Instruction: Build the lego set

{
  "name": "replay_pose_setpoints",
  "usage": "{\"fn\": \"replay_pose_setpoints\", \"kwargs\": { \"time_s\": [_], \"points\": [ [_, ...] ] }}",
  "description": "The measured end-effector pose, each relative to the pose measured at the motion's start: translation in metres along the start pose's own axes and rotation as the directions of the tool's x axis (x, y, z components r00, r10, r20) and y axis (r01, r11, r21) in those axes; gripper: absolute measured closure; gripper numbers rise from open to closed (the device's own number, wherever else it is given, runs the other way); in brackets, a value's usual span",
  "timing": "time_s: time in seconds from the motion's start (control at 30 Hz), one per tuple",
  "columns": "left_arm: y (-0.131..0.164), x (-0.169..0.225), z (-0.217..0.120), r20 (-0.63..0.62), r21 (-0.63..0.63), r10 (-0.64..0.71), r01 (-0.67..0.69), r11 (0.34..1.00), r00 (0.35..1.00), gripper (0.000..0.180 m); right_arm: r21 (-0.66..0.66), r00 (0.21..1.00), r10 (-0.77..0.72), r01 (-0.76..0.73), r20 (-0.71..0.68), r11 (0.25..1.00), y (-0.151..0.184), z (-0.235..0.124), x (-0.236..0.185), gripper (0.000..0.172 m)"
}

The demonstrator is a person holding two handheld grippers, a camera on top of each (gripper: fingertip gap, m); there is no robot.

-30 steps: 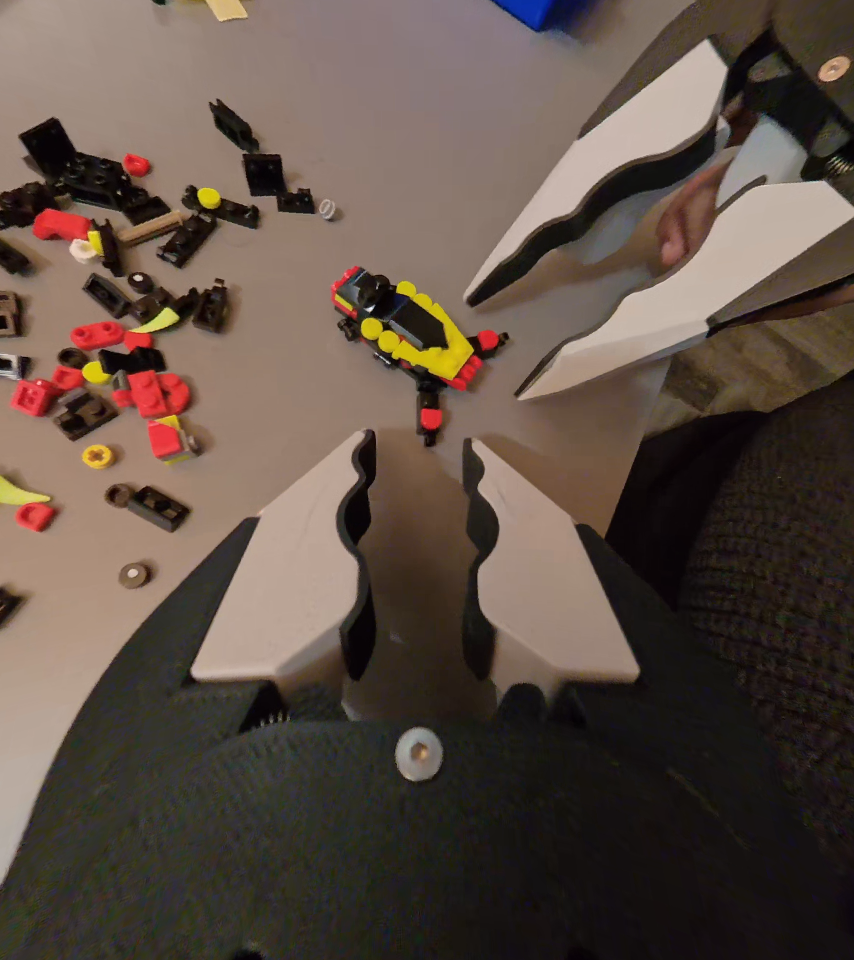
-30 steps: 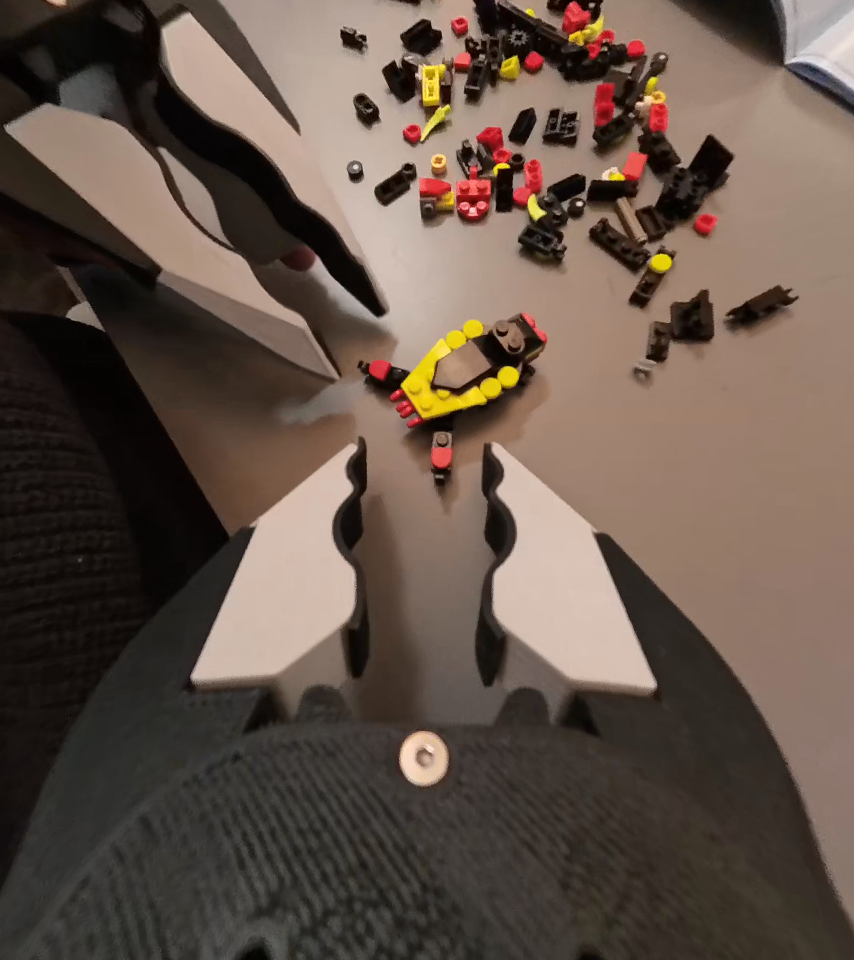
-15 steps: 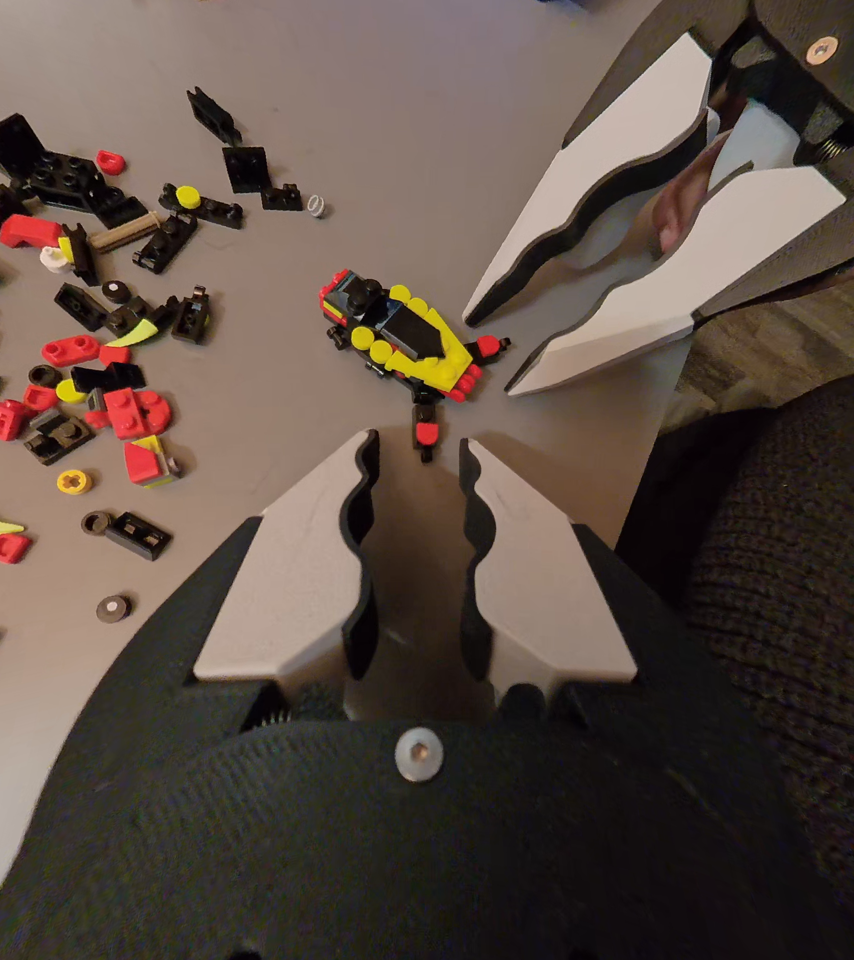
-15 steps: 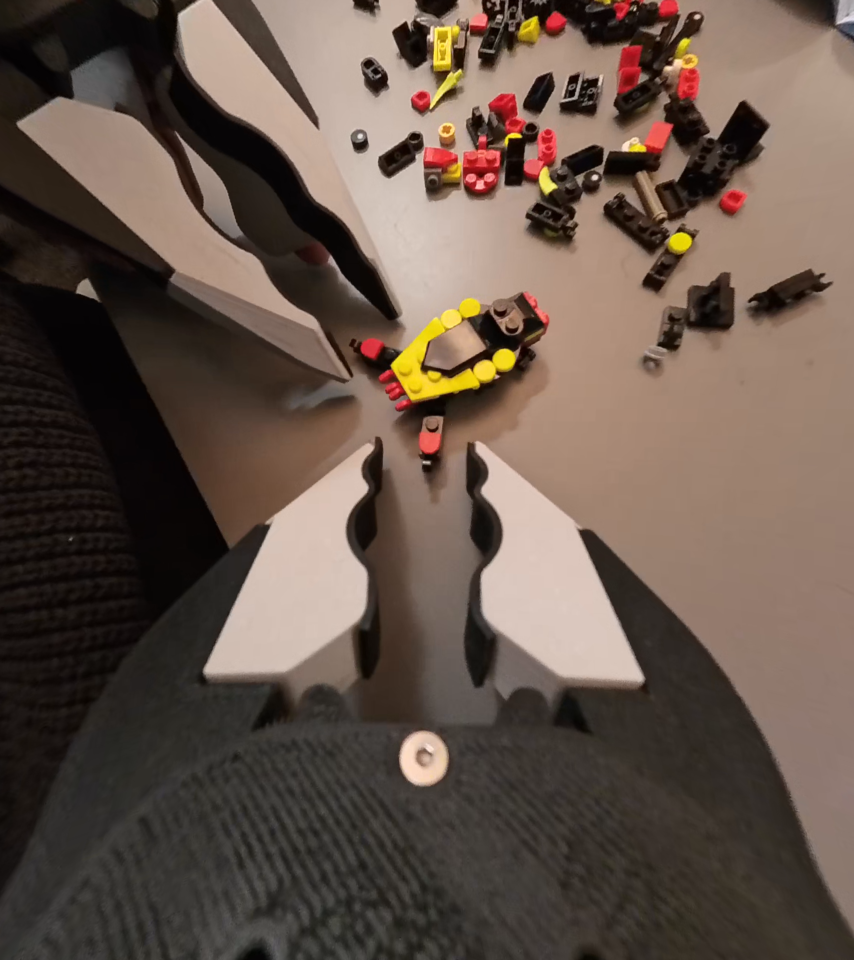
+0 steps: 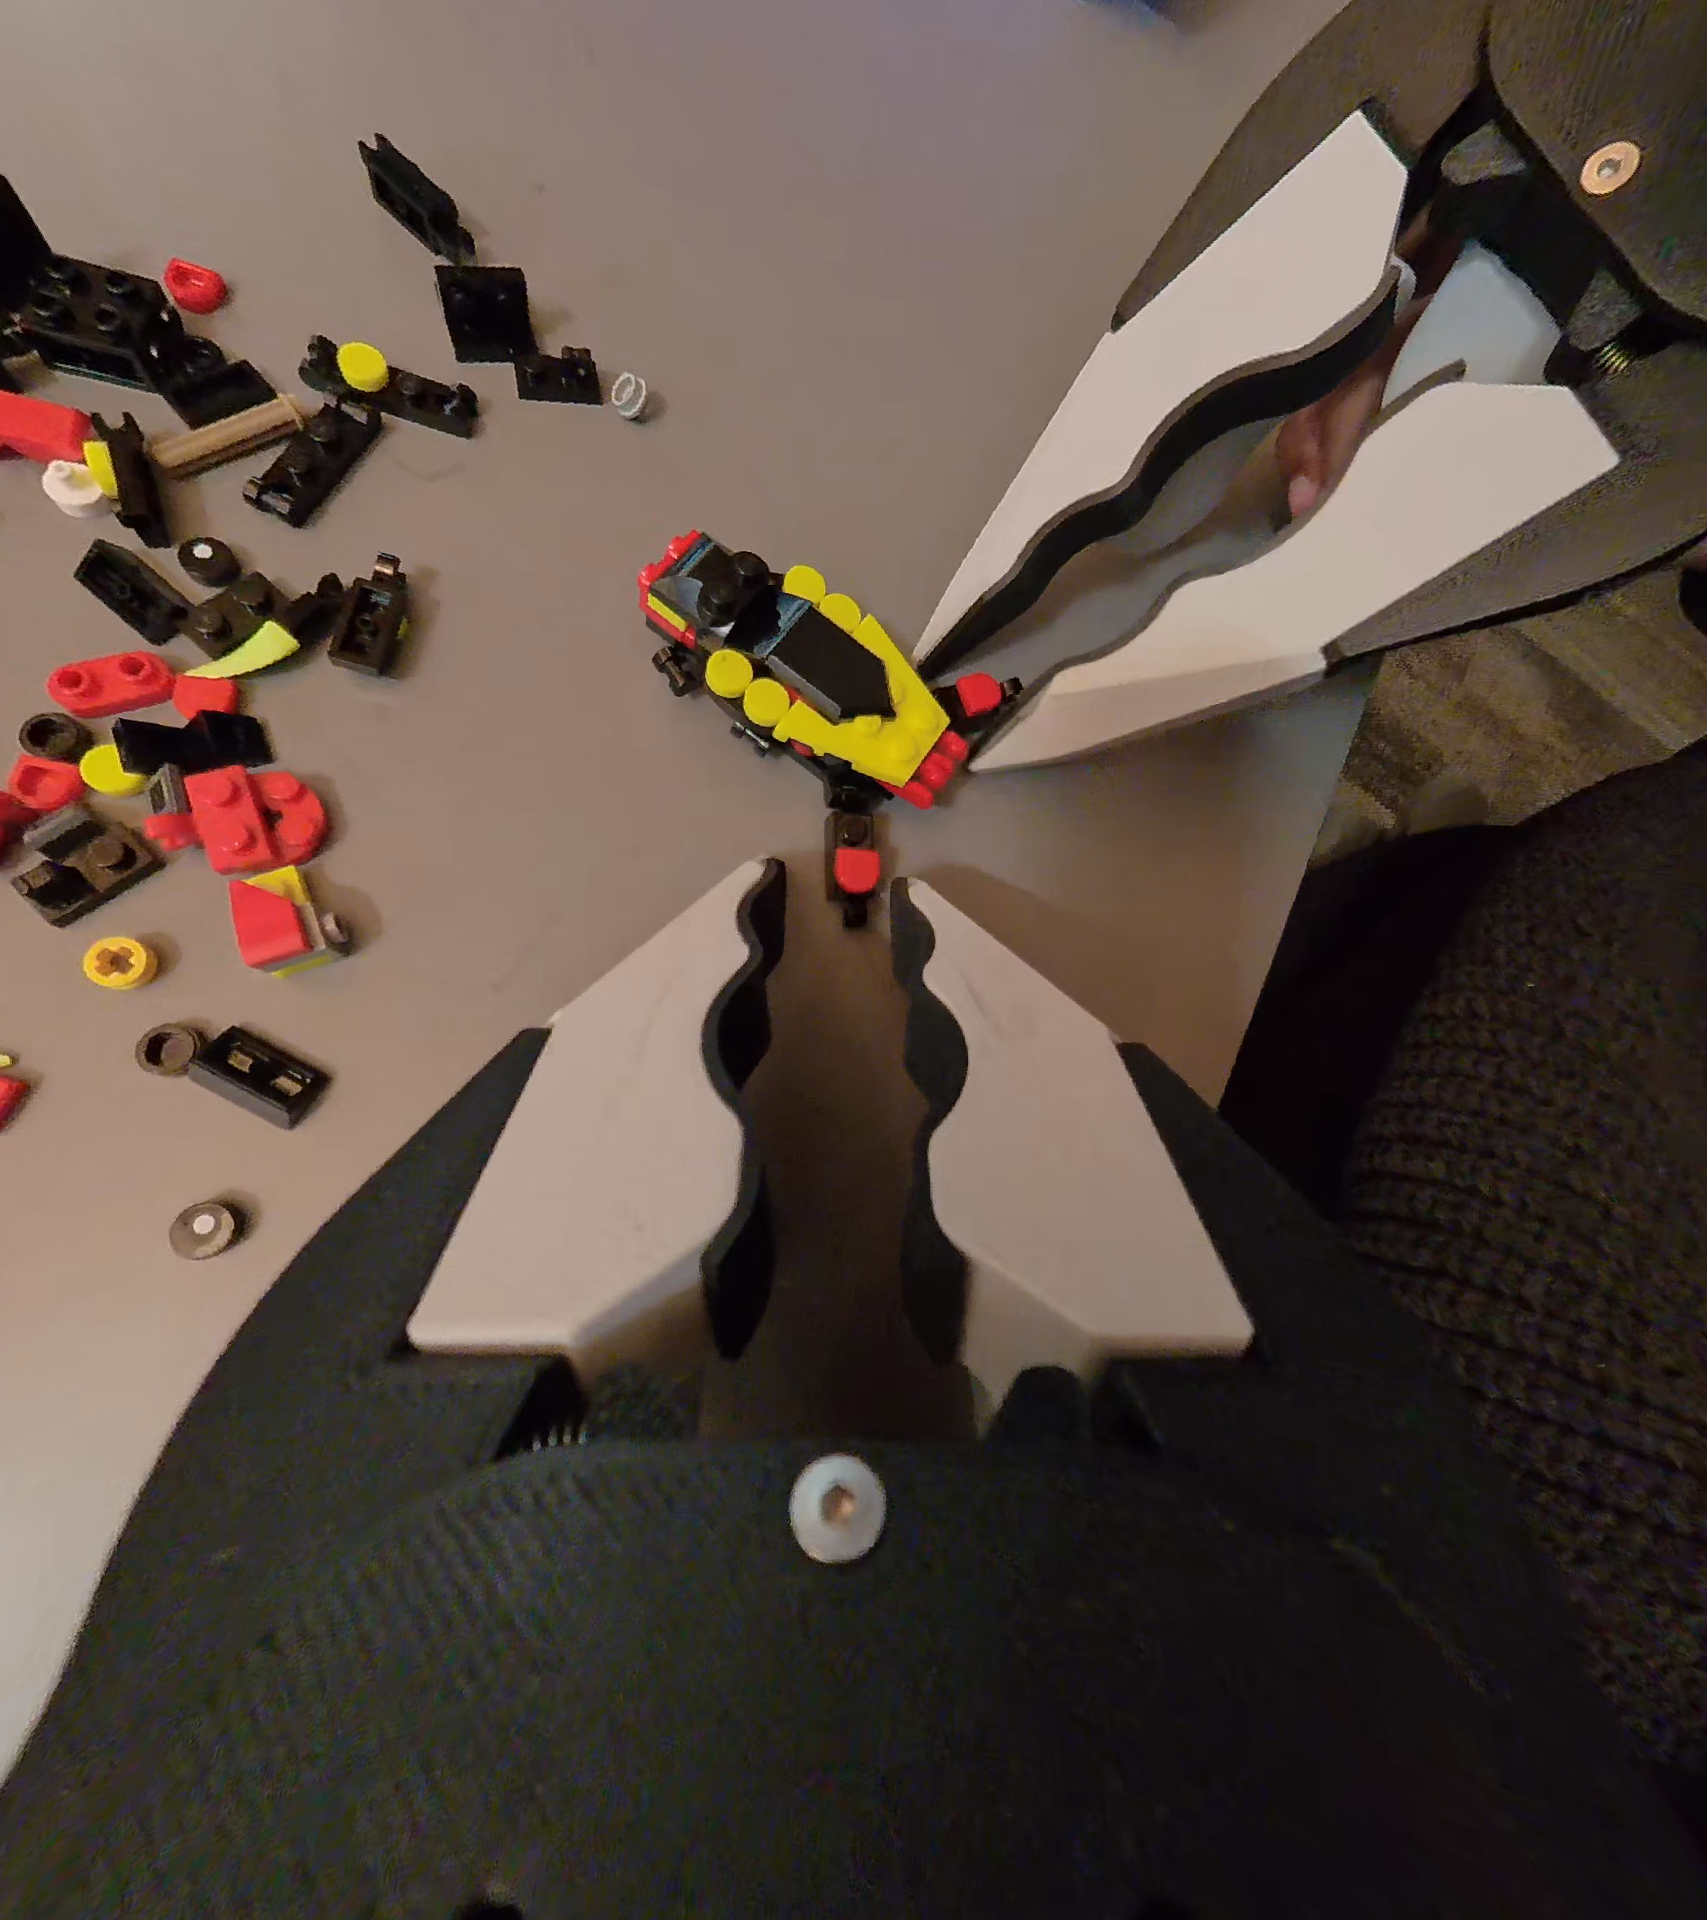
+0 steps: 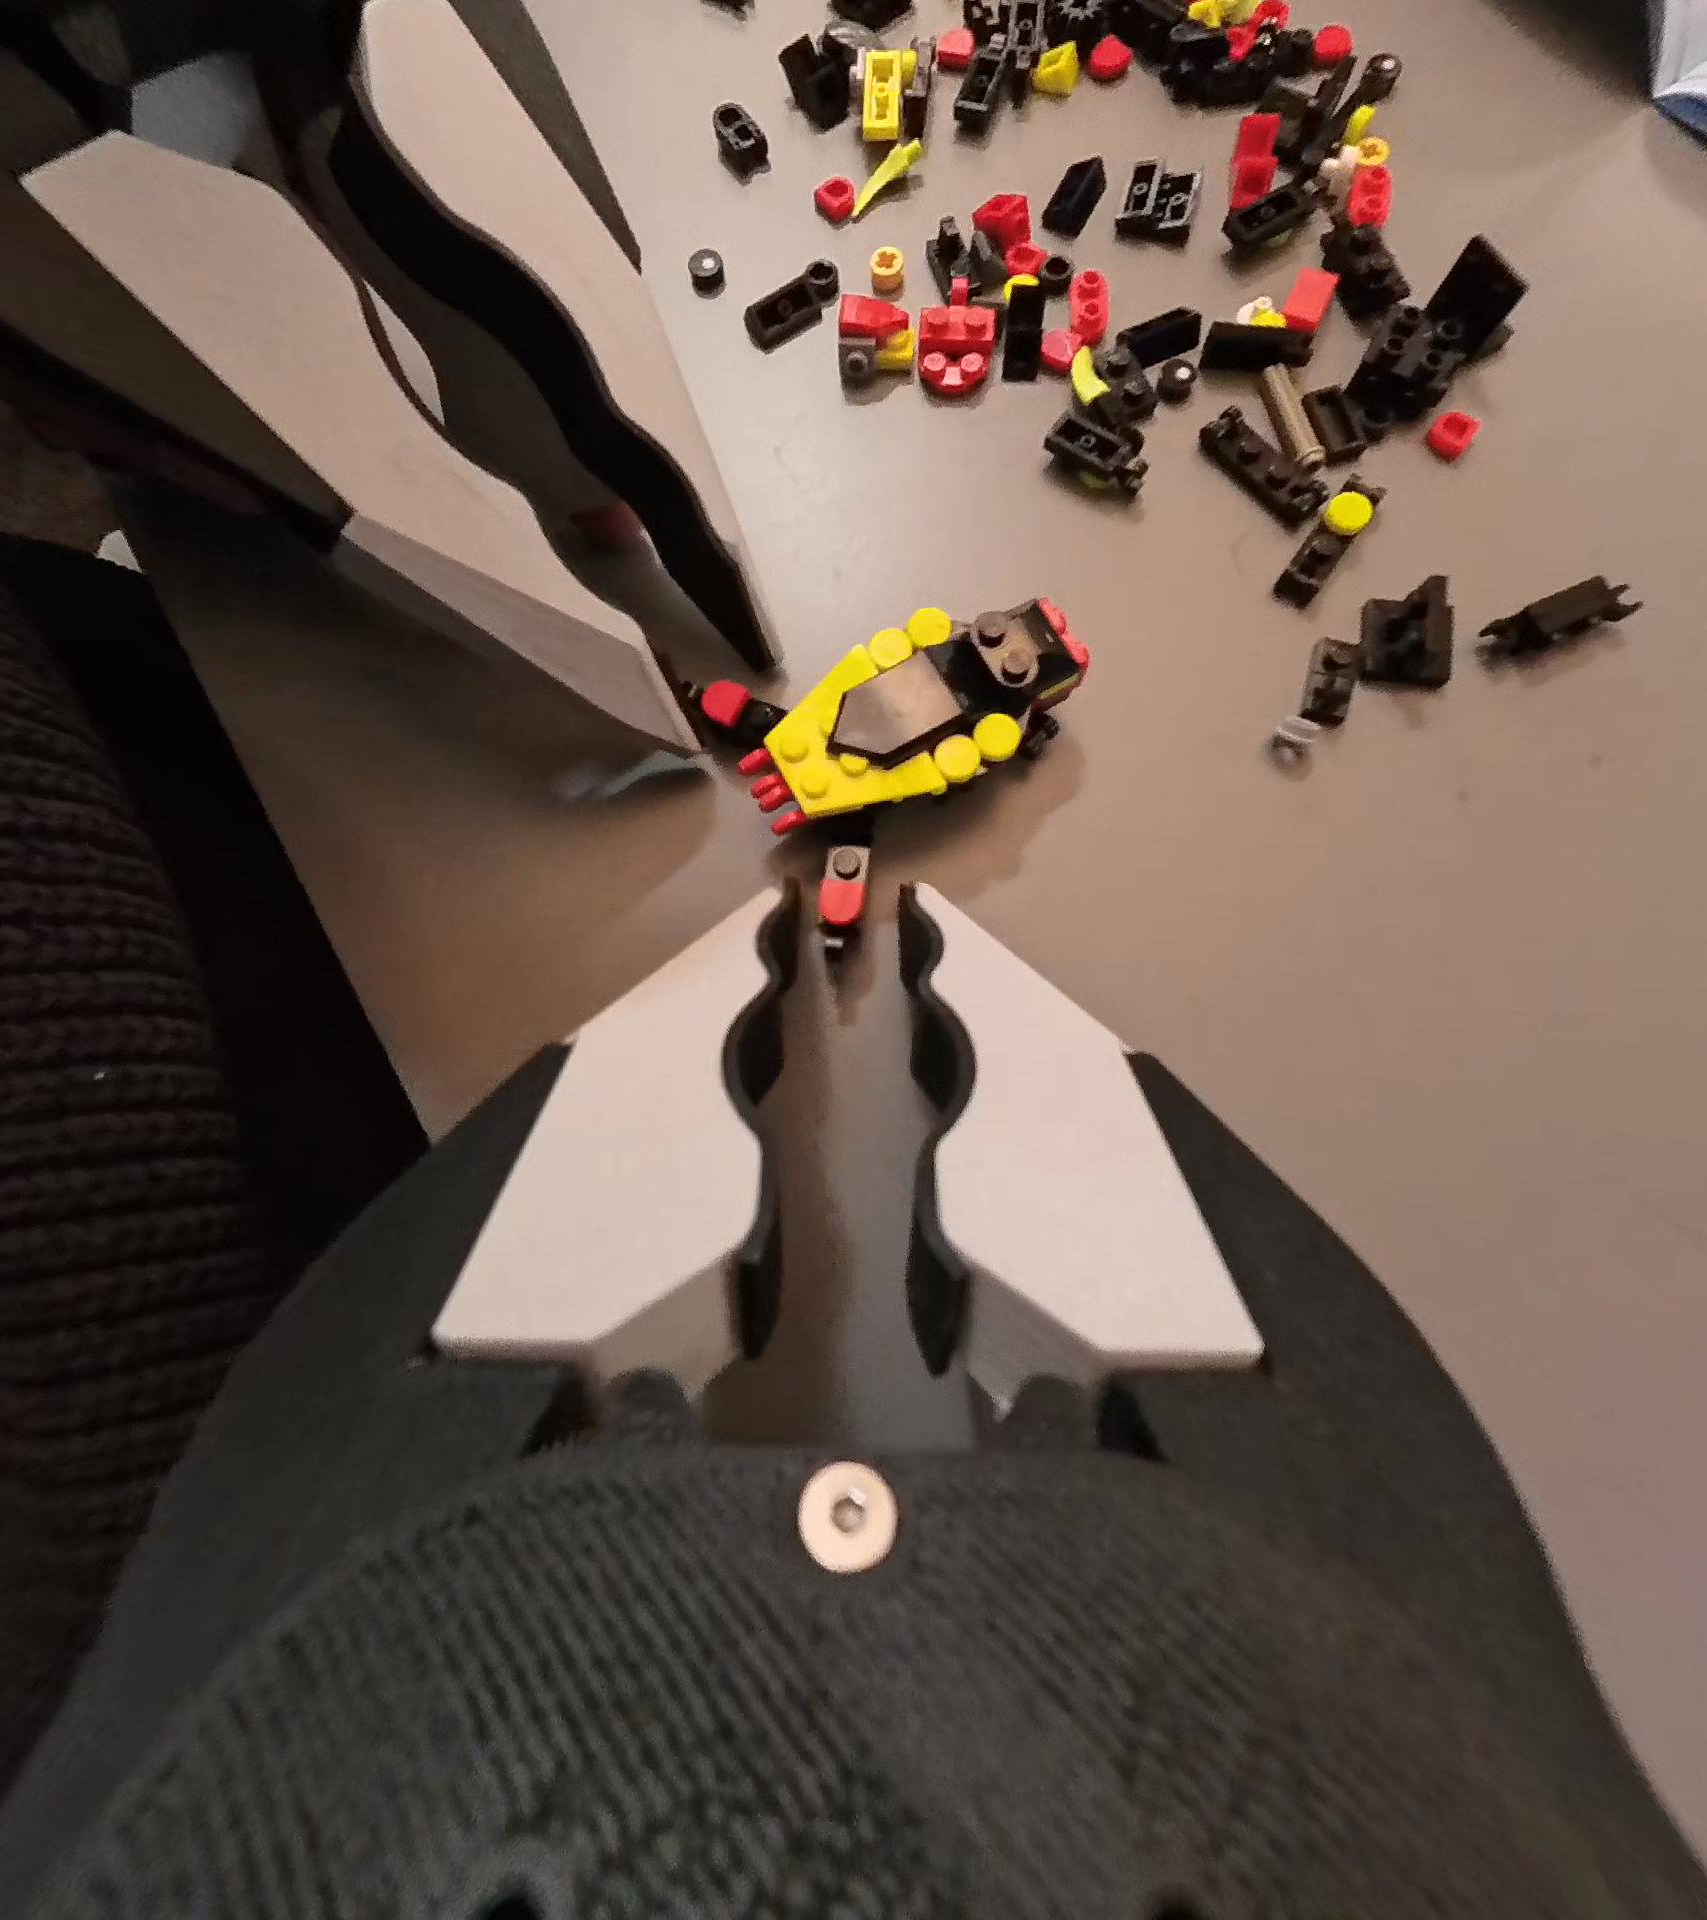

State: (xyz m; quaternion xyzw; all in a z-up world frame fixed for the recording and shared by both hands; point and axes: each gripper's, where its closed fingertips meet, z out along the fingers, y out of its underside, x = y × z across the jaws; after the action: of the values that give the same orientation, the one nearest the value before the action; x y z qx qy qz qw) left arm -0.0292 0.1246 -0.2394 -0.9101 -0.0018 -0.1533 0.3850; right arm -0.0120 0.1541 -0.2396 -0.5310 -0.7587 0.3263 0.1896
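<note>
Grey fingers [image 5: 942, 935] of the left gripper [image 5: 836, 883] stood apart around one red-tipped stub [image 5: 855, 864] of a yellow model [image 5: 807, 681], not pressing. The right gripper [image 6: 841, 896] flanked another stub [image 6: 841, 896] likewise. Loose bricks [image 5: 153, 644] littered the worktop [image 5: 828, 260] beyond.

yellow-black-red brick model [image 5: 807, 675], grey table [image 5: 828, 208]

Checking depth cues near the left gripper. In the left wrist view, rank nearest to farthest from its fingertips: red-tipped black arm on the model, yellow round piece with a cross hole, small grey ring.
From the left gripper:
1. Red-tipped black arm, between the fingertips, gaps either side.
2. Yellow round piece, off to the left.
3. Small grey ring, far ahead, slightly left.
</note>
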Motion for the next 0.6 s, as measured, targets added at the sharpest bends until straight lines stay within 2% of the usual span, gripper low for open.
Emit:
{"fn": "replay_pose_setpoints", "kwargs": {
  "time_s": [0.27,0.37,0.6],
  "points": [
    [0.0,0.0008,0.0007,-0.01,-0.003,-0.003,0.003,1.0,1.0,0.168,0.004,1.0,-0.005,0.005,0.002,1.0,-0.0008,0.0012,-0.0008,0.156],
    [0.0003,0.001,0.001,-0.012,-0.006,-0.003,0.003,1.0,1.0,0.168,0.003,1.0,-0.014,0.014,-0.022,1.0,-0.0006,0.0015,0.002,0.165],
    [0.0003,0.0009,0.001,-0.012,-0.006,-0.004,0.004,1.0,1.0,0.168,0.005,1.0,-0.007,0.007,-0.017,1.0,-0.0001,0.001,0.0018,0.165]
  ]
}}
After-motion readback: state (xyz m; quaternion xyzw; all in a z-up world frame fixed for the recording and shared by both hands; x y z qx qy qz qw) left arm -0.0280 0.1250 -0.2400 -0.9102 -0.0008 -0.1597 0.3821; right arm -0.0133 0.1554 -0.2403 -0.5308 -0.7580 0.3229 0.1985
